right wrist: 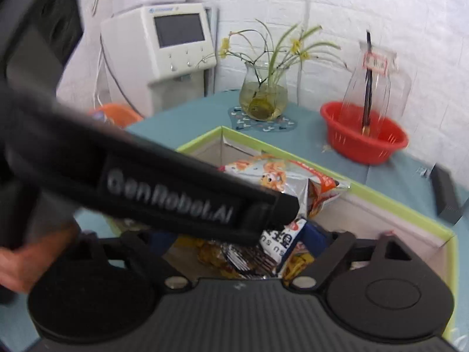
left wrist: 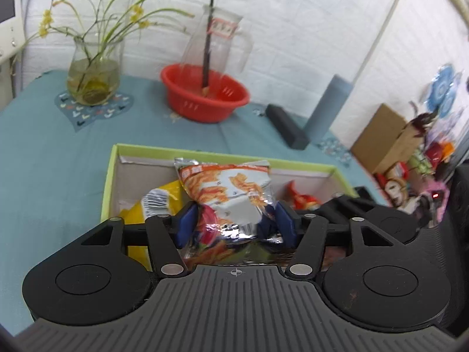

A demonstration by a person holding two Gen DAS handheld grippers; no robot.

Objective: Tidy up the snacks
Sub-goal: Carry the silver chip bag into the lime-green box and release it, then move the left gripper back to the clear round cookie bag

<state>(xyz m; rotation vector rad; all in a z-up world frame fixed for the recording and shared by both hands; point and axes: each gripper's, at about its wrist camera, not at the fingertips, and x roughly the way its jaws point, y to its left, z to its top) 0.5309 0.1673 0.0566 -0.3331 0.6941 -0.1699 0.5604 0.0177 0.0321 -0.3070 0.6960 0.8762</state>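
Observation:
My left gripper (left wrist: 234,223) is shut on a silver and orange snack bag (left wrist: 231,193) and holds it over the green-rimmed cardboard box (left wrist: 110,173). A yellow snack bag (left wrist: 158,202) and a red snack bag (left wrist: 302,198) lie in the box. In the right wrist view the same box (right wrist: 381,202) shows, with the silver and orange bag (right wrist: 293,182) above it. My right gripper (right wrist: 237,243) is over the box, shut on a snack packet with dark print (right wrist: 281,240). The left gripper's black body (right wrist: 176,193) crosses in front and hides the right gripper's left finger.
A red plastic basket (left wrist: 205,96) holds a clear glass jug (left wrist: 217,38). A glass vase with yellow flowers (left wrist: 93,79), a black box (left wrist: 285,126) and a blue-grey cylinder (left wrist: 328,108) stand on the teal tablecloth. A white machine (right wrist: 173,44) stands beyond the table.

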